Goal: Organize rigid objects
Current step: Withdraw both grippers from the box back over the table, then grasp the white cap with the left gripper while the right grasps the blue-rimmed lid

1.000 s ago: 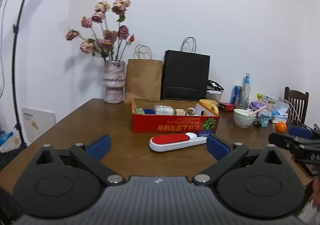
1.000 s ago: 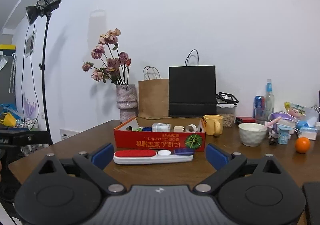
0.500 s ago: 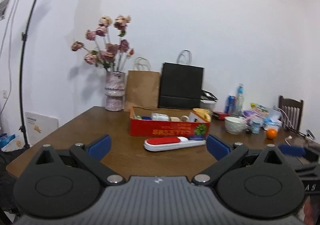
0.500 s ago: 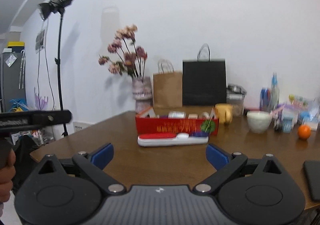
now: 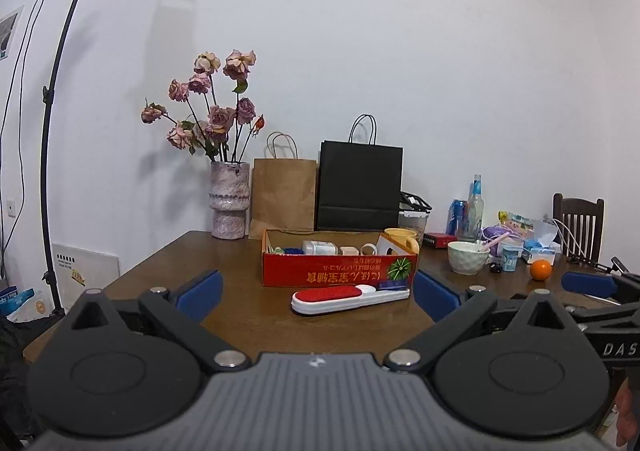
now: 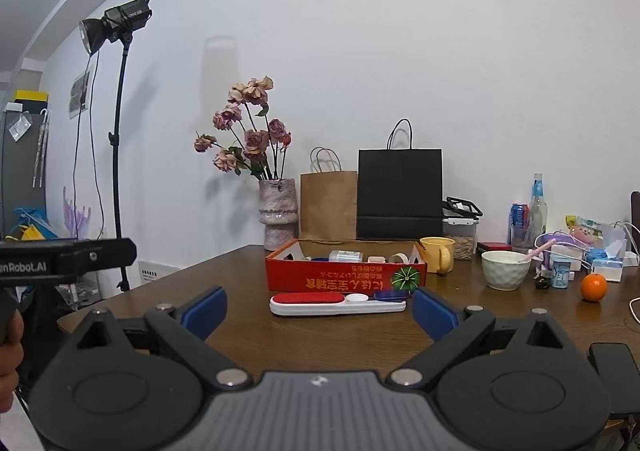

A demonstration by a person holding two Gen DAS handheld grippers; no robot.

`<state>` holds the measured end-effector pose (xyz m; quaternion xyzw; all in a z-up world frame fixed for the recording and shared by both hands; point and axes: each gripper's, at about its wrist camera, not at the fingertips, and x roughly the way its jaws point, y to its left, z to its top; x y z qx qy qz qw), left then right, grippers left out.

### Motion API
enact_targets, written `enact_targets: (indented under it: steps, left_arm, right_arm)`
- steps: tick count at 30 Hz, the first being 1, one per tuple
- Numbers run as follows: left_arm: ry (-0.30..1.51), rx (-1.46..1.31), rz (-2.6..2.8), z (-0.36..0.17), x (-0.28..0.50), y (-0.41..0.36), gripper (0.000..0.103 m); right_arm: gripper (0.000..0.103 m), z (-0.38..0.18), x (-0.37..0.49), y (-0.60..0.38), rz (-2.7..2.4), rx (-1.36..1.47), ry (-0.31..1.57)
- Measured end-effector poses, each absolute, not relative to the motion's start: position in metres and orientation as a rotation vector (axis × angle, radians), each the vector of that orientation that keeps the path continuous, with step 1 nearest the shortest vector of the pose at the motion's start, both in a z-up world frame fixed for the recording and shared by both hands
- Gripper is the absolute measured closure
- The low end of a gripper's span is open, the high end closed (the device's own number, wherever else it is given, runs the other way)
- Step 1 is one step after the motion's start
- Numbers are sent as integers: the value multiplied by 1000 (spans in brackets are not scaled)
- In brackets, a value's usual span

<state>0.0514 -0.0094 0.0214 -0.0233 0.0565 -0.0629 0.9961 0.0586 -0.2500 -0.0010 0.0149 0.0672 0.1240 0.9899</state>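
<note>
Both sets of jaws stand spread wide with nothing between them. The left gripper [image 5: 316, 291] and the right gripper [image 6: 320, 305] hang level at the near edge of the brown surface [image 6: 248, 335], pointing toward the far wall.

From either gripper the lint brush [image 6: 337, 303], white with a red pad, lies dead ahead at twelve o'clock, flat on the surface and apart from the jaws. Its long axis runs crosswise, from nine to three, so it lies broadside to both grippers; in the left wrist view its handle end tips slightly away at the right. In the right wrist view it sits squarely between the blue pads, and I would judge the right gripper the better lined up, though neither looks clearly nearer. Its length appears close to the jaws' spread, so a grasp across the narrow width would likely call for turning the wrist.

Just beyond the brush stands the red box [image 6: 346, 277], open-topped and already holding small items: a white bottle, rolls of tape. A small blue piece sits just by the brush's handle end.

Farther out, at one to two o'clock, are a yellow mug [image 6: 437, 254], a white bowl [image 6: 505, 269] and an orange [image 6: 593, 287], all well clear. At eleven o'clock stands a vase of dried roses [image 6: 278, 213]. Nothing blocks the path to the brush.
</note>
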Motion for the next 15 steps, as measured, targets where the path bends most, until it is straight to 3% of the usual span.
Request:
enact_targets:
  steps: [15]
  left_arm:
    - [201, -22, -128, 3, 95, -12, 0]
  right_arm:
    - [4, -18, 103, -266, 201, 59, 209]
